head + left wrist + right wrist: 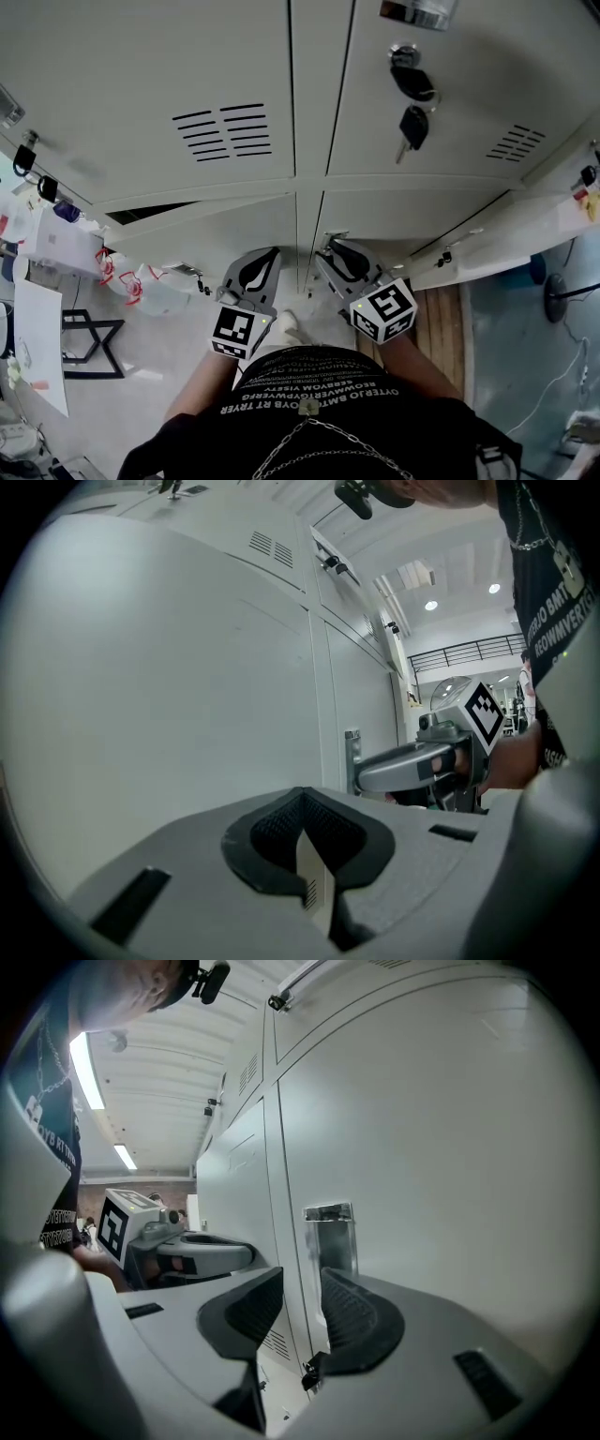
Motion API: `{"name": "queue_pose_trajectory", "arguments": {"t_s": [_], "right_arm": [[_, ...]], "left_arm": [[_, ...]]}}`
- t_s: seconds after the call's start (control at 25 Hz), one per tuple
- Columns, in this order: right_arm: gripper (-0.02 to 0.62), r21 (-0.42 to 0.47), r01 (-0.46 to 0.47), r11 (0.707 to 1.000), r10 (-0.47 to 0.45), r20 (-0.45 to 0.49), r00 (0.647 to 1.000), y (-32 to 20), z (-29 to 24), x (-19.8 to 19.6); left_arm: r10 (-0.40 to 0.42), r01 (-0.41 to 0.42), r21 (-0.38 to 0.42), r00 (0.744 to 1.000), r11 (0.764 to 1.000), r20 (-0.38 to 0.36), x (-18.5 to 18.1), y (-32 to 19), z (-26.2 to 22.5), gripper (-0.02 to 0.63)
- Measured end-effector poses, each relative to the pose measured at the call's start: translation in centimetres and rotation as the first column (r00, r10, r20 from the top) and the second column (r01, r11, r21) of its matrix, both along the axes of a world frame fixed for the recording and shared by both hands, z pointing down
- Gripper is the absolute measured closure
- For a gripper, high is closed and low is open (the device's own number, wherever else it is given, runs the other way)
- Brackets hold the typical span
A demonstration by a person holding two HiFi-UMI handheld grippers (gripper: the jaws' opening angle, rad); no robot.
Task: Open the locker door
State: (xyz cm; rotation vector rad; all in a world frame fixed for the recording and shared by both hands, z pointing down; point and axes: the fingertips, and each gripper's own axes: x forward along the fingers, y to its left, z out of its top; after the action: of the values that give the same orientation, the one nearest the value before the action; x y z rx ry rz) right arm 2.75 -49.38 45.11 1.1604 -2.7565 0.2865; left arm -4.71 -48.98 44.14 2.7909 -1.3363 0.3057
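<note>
Sole lettering found: rows of white capitals printed on my dark shirt (309, 392), upside down in the head view and partly visible in both gripper views. The letters are too distorted to read with confidence.

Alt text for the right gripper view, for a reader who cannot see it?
The right claw, jaws apart with nothing gripped, points at a grey locker door whose metal handle shows just above the jaws; the door's edge runs through the gap. The left claw hangs at the left by the neighbouring door.
</note>
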Motion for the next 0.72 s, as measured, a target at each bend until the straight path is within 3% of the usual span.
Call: {"name": "queue_pose_trajectory", "arguments": {"t_s": [0.4,0.72], "right_arm": [[0.511,-0.018,0.013,1.0,-0.013,0.002,1.0,2.6,0.1,0.6],[0.516,-0.019,0.046,0.999,-0.046,0.024,0.999,6.2,0.0,1.7]], "left_arm": [[-0.022,0.022,-0.005,1.0,1.0,0.0,-0.5,0.6,0.3,0.612],[-0.003,0.003,0.009,1.0,1.0,-0.006,1.9,3.5,-0.2,0.612]]}}
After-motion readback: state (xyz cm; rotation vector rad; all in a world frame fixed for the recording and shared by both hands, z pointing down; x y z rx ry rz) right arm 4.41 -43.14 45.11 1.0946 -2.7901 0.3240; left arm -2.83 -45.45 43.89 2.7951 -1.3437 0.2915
